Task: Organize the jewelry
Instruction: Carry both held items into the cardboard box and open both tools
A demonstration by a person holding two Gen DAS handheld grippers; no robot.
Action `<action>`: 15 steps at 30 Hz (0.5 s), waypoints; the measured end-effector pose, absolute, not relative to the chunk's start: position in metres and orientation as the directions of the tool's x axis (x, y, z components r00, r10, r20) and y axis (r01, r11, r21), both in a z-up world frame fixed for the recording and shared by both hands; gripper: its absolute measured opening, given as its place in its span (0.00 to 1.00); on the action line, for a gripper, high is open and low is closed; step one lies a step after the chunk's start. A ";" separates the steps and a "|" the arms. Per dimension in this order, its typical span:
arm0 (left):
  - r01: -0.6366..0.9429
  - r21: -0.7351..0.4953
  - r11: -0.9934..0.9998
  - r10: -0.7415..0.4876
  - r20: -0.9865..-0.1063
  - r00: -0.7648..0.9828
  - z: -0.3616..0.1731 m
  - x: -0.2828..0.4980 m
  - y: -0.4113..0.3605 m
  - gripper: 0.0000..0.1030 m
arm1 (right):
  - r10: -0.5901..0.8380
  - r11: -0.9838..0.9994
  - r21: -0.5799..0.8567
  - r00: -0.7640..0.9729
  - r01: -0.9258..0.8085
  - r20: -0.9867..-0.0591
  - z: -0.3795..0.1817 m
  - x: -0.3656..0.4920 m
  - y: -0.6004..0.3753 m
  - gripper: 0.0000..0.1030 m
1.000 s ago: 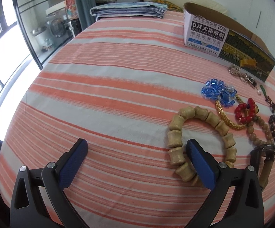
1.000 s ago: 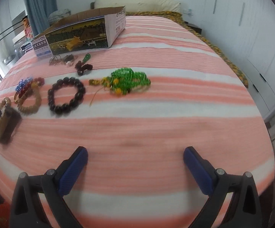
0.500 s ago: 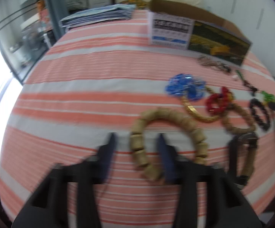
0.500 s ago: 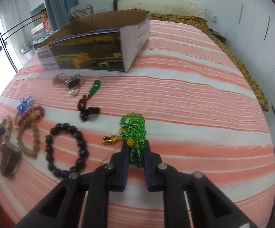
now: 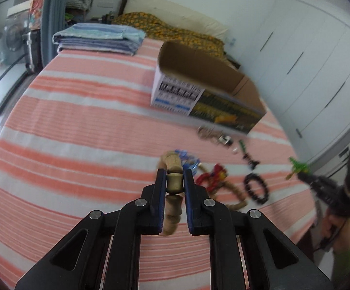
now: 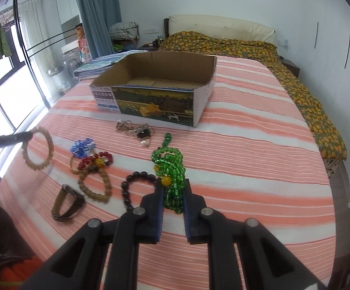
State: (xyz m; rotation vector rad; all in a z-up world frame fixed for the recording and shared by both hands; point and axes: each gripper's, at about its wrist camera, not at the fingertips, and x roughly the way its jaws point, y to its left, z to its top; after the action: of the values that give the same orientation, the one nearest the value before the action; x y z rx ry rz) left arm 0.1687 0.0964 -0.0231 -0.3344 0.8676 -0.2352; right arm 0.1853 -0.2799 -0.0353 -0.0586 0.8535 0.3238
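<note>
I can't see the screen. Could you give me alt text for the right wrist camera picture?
A black right claw with blue pads is shut on a bunch of green glass bead strands, above a bed with an orange-and-white striped sheet. An open cardboard box sits beyond, with a dark round-bead bracelet and other jewelry lying to the left.

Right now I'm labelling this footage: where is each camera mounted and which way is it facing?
Left wrist: on the left gripper, facing up the bed; its fingers clamp the wooden bead bracelet; the right gripper shows.
Right wrist: on the right gripper, facing the headboard; it clamps the green bead strand.
Shared: cardboard box.
</note>
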 end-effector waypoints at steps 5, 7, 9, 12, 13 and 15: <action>0.104 -0.416 0.903 -0.379 -0.661 0.648 0.016 0.188 0.099 0.12 | 0.319 0.935 0.137 0.607 -0.326 -0.728 -0.020 0.199 -0.268 0.13; 0.119 -0.423 0.898 -0.391 -0.644 0.657 0.033 0.201 0.100 0.12 | 0.340 0.928 0.151 0.609 -0.340 -0.717 -0.006 0.213 -0.261 0.13; 0.145 -0.413 0.899 -0.395 -0.624 0.675 0.056 0.220 0.094 0.12 | 0.347 0.925 0.149 0.619 -0.350 -0.705 0.006 0.226 -0.254 0.13; 0.179 -0.375 0.909 -0.388 -0.612 0.689 0.078 0.254 0.080 0.12 | 0.357 0.920 0.134 0.642 -0.369 -0.679 0.031 0.261 -0.236 0.13; 0.190 -0.372 0.909 -0.394 -0.614 0.684 0.082 0.270 0.073 0.12 | 0.359 0.919 0.134 0.644 -0.371 -0.676 0.035 0.269 -0.233 0.13; 0.204 -0.368 0.907 -0.403 -0.622 0.672 0.086 0.296 0.062 0.12 | 0.364 0.918 0.141 0.642 -0.372 -0.675 0.042 0.297 -0.222 0.13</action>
State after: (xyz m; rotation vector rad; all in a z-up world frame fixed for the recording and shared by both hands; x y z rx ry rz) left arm 0.2964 0.0622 0.0858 -0.2789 0.7622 -0.3464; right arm 0.2966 -0.2221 0.0423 -0.0116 0.7665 0.4192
